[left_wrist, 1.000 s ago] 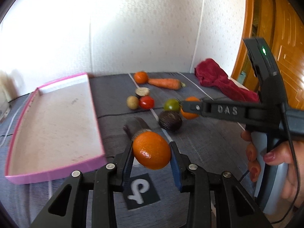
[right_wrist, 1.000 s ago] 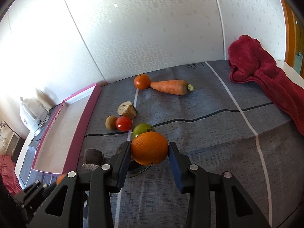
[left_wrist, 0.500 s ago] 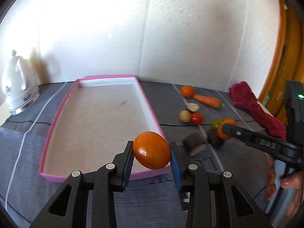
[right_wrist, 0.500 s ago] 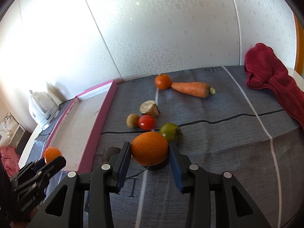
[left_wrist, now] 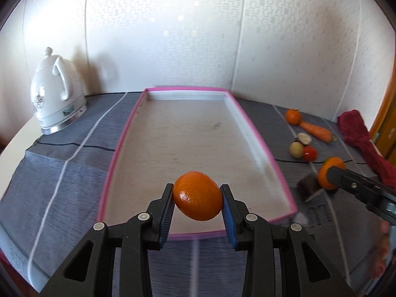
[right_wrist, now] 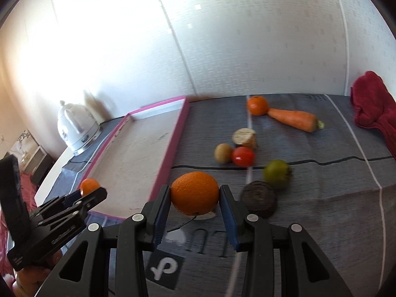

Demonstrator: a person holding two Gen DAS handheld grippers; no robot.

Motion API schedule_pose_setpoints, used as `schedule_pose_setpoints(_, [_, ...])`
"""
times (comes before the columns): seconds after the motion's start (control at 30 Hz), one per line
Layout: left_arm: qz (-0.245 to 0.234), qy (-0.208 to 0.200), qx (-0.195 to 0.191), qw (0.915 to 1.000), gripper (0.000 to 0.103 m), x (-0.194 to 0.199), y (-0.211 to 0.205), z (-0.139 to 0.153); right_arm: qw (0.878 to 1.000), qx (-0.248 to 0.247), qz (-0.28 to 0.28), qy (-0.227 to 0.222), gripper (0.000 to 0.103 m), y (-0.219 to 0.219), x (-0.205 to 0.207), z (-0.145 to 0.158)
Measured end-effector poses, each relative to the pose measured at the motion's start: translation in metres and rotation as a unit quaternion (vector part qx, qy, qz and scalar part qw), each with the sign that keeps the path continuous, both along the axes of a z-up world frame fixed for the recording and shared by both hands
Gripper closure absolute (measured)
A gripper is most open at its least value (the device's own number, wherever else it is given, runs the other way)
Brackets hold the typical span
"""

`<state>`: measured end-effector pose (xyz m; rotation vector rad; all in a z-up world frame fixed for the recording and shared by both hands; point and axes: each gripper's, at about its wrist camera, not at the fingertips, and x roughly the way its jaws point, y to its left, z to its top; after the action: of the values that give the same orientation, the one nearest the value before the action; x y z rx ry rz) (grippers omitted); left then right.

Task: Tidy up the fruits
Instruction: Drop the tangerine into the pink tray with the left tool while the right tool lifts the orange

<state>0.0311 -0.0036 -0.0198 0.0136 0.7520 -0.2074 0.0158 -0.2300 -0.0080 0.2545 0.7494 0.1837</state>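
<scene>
A white wall (left_wrist: 198,37) with a faint embossed block pattern rose behind the surface, split by thin vertical seams. A grey cloth (left_wrist: 64,163) crossed by pale and dark lines covered the table ahead of the tool. Far left stood a white kettle (left_wrist: 55,94) on a chrome base, casting a soft shadow on the wall. A wooden door frame (left_wrist: 382,113) (orange-brown) edged the far right. Strong light washed out the wall's upper left (right_wrist: 81,37).
</scene>
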Motion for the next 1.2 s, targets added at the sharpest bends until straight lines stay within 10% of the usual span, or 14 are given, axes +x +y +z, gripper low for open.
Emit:
schedule_pose_setpoints(0.8, [0.072,0.024,-0.007,0.9971,0.064,0.007,0.048,-0.01,0.994,-0.025,0.102,-0.03,0.062,0.073,0.01,0.001])
schedule_pose_setpoints(1.2, [0.071,0.015,-0.053,0.9959,0.026,-0.004,0.05,0.002,0.989,-0.067,0.129,-0.022,0.062,0.089,0.021,-0.014])
